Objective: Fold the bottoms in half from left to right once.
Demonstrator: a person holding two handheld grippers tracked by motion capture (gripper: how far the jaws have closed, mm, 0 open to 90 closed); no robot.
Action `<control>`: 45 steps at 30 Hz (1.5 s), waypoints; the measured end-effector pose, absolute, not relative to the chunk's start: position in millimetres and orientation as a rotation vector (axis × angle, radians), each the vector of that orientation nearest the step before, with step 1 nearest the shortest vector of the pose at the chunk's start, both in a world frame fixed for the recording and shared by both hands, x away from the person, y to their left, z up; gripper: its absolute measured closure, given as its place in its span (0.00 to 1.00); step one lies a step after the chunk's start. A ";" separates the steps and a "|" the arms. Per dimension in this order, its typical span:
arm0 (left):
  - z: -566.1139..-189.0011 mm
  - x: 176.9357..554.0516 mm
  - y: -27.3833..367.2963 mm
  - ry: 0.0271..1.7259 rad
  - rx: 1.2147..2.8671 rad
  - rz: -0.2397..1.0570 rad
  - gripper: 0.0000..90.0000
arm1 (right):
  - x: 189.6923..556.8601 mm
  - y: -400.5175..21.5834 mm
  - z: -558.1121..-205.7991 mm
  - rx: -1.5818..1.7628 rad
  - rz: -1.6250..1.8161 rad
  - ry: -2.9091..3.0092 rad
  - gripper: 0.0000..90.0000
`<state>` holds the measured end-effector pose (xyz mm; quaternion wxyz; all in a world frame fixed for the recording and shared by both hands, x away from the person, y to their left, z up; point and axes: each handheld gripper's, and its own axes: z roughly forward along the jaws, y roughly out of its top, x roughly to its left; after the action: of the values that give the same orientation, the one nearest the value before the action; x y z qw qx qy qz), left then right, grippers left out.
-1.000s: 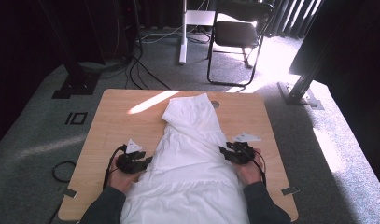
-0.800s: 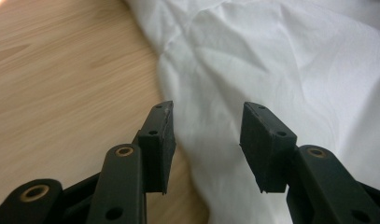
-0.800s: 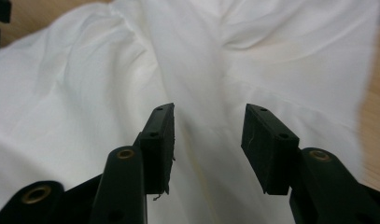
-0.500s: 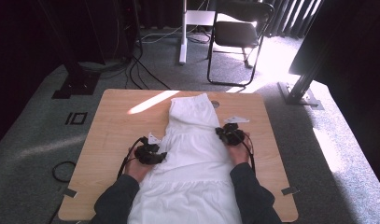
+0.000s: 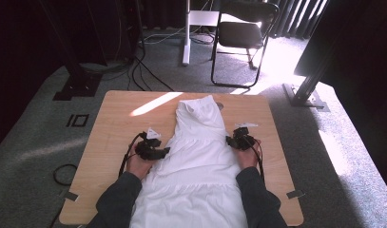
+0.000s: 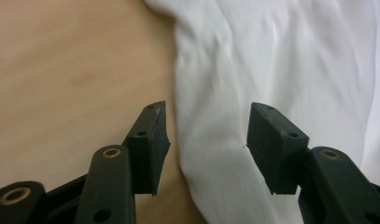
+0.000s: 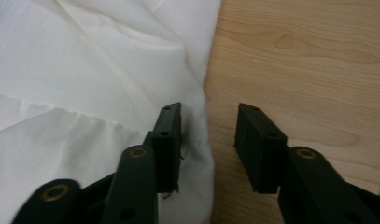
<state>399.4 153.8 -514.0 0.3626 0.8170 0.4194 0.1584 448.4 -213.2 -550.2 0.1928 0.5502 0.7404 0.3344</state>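
High view: a white dress (image 5: 198, 156) lies lengthwise on the wooden table (image 5: 110, 123), a gripper at each side edge. The left gripper (image 6: 206, 135) and right gripper (image 7: 208, 140) both gape, straddling a hem and holding nothing. This looks like a folding step; next, close on both edges.

A recording studio or lab space, not a home: a plain wooden surface (image 5: 115, 128) stands alone on grey carpet (image 5: 34, 142), with dark curtains (image 5: 48, 28) behind. Black cables (image 5: 143, 71) trail across the floor past the black base of a stand (image 5: 77, 85), and tape marks (image 5: 79, 119) sit on the carpet. A black folding chair (image 5: 241, 40) stands beyond, and sunlight falls from the right.
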 end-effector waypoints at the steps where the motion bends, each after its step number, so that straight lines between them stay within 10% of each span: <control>1: -510.3 411.9 148.8 1.090 2.093 0.411 0.51 | 448.5 -215.4 -548.7 1.572 0.967 2.057 0.61; 12: -544.3 454.9 120.3 1.147 2.154 0.420 0.49 | 454.3 -209.1 -552.9 1.560 1.015 2.066 0.68; 18: -541.8 451.9 122.0 1.125 2.184 0.408 0.91 | 451.3 -204.8 -553.2 1.539 1.018 2.087 0.87; 22: -541.7 431.4 130.0 1.107 2.192 0.358 0.97 | 438.7 -202.5 -552.6 1.531 1.032 2.129 0.91; 37: -546.9 324.6 153.3 1.000 2.209 0.333 0.97 | 335.0 -195.3 -556.1 1.404 1.085 2.256 0.91; 45: -534.4 330.4 161.5 1.010 2.167 0.320 0.68 | 348.1 -192.7 -519.5 1.242 1.167 2.231 0.57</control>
<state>330.4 161.5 -534.4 0.3566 0.8393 0.3911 0.1239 348.1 -192.7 -519.5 0.1663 0.4362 0.7836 0.4099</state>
